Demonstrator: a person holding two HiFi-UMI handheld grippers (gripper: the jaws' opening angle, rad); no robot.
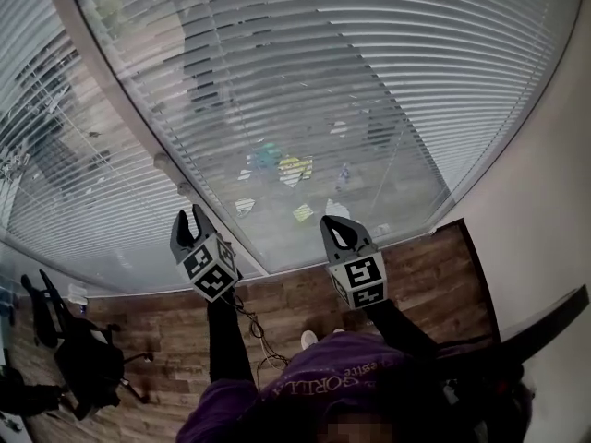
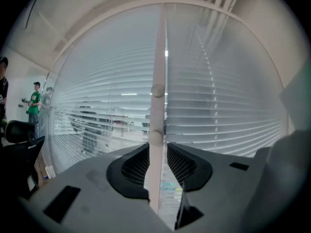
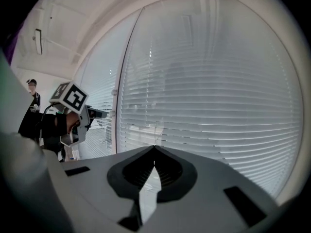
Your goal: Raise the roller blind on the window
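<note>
A slatted blind (image 1: 305, 81) hangs lowered over the big window pane, its slats showing too in the left gripper view (image 2: 228, 106) and the right gripper view (image 3: 214, 96). A white frame post (image 1: 120, 100) with two round knobs separates it from the neighbouring pane. My left gripper (image 1: 189, 212) is raised close to that post, open. The post (image 2: 159, 57) shows through the gap between its jaws (image 2: 157, 144), and I cannot tell whether they touch it. My right gripper (image 1: 334, 220) is held up in front of the blind's lower part, shut on nothing (image 3: 154, 147).
Coloured sticky notes (image 1: 294, 169) sit on the glass behind the slats. A black office chair (image 1: 88, 358) stands on the wood floor (image 1: 434, 266) at lower left. A white wall (image 1: 554, 201) borders the window on the right. People (image 2: 33, 103) stand far left.
</note>
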